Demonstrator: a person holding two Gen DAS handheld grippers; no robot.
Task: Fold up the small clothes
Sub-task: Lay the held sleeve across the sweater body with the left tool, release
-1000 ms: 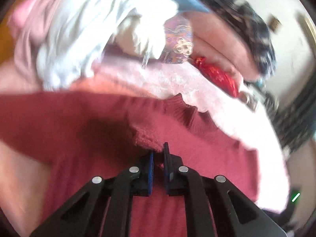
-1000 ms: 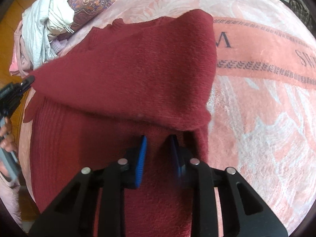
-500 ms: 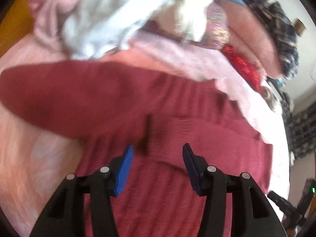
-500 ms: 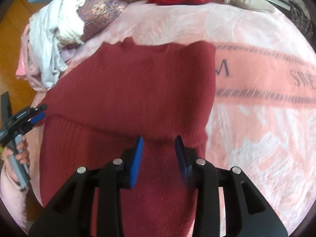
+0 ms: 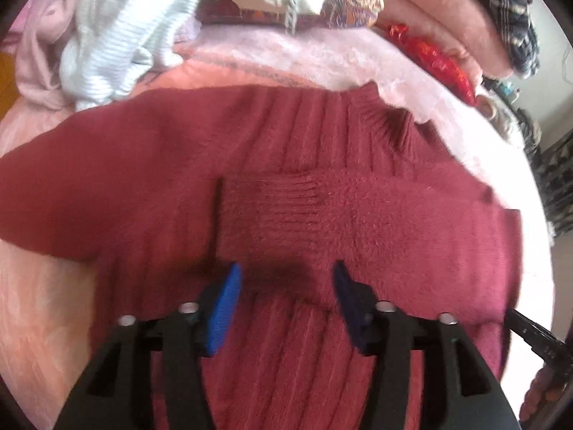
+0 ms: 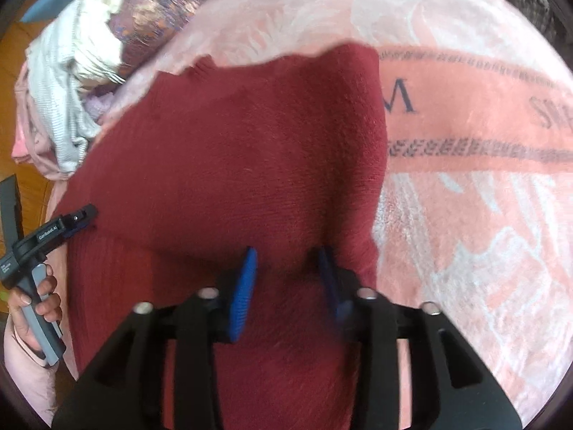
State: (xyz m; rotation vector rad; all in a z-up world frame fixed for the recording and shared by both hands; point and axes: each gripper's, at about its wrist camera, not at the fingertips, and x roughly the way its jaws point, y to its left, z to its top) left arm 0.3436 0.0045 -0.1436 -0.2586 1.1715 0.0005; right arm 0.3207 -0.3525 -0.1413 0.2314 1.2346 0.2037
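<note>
A dark red sweater (image 6: 229, 165) lies on the pink blanket (image 6: 465, 215), one sleeve folded across it. Both the left gripper (image 5: 286, 286) and right gripper (image 6: 286, 268) hover above, fingers released, holding nothing. The sweater's hem is cut off.

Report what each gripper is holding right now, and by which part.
Nothing is held. The left gripper and the right gripper are both open over the dark red sweater, with no fabric pinched between their pads.
</note>
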